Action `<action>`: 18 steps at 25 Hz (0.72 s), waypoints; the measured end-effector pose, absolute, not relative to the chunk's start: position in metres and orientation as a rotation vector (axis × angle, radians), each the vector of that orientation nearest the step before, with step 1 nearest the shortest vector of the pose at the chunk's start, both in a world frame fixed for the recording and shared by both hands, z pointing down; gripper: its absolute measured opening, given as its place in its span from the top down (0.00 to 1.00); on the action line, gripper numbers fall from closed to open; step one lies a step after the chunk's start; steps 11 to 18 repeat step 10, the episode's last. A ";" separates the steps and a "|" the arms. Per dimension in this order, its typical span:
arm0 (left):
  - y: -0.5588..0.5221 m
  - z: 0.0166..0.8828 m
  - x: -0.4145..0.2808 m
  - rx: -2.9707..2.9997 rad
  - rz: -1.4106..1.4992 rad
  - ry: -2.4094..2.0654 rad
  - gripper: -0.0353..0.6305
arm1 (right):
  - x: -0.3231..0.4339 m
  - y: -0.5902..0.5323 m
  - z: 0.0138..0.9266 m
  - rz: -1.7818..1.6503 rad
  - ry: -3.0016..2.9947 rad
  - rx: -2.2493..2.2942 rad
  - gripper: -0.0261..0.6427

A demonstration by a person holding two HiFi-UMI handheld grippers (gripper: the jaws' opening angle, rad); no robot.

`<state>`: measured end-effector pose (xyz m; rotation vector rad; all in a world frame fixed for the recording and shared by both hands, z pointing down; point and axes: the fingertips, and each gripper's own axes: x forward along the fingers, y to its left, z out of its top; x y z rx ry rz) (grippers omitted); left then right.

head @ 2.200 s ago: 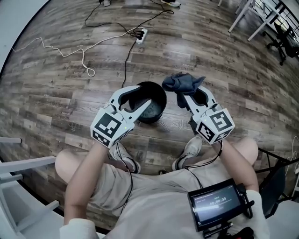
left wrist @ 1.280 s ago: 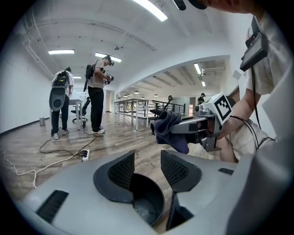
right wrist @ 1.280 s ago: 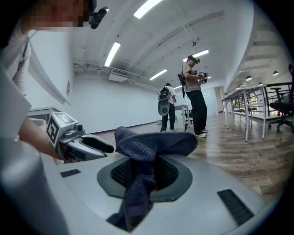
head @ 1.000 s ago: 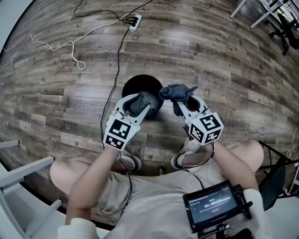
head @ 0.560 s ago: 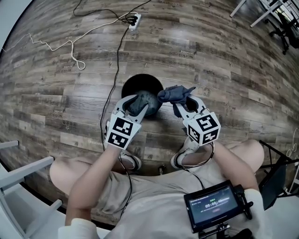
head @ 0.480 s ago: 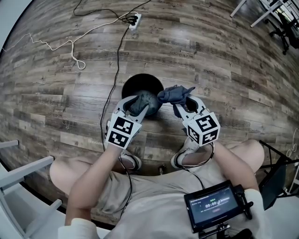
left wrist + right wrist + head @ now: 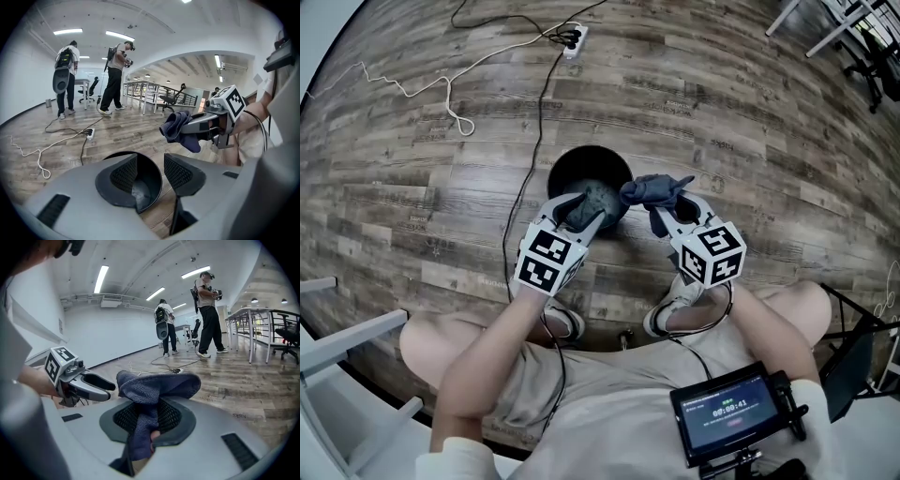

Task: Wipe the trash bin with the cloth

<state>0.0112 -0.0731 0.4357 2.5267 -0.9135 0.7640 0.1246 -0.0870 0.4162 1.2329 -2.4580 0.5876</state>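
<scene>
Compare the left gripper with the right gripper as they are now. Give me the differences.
The left gripper has its jaws apart and grips nothing; the right gripper is shut on the dark blue cloth. The left gripper reaches over the near rim of the black trash bin; the right gripper sits beside the bin, on the person's right. Both carry marker cubes and point away from the person.

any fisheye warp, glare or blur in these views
Head view: strong fisheye, floor planks bow, no blur. Left gripper view: round vignette, ceiling lights blown out. Right gripper view: cloth crisp, edges warped.
</scene>
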 end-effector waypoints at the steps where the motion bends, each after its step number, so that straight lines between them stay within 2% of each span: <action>1: -0.073 0.435 0.013 2.528 0.764 -0.908 0.66 | 0.126 -0.087 0.416 0.597 -2.457 1.233 0.85; 18: -0.065 0.439 0.018 2.539 0.772 -0.860 0.66 | 0.119 -0.082 0.423 0.612 -2.440 1.197 0.85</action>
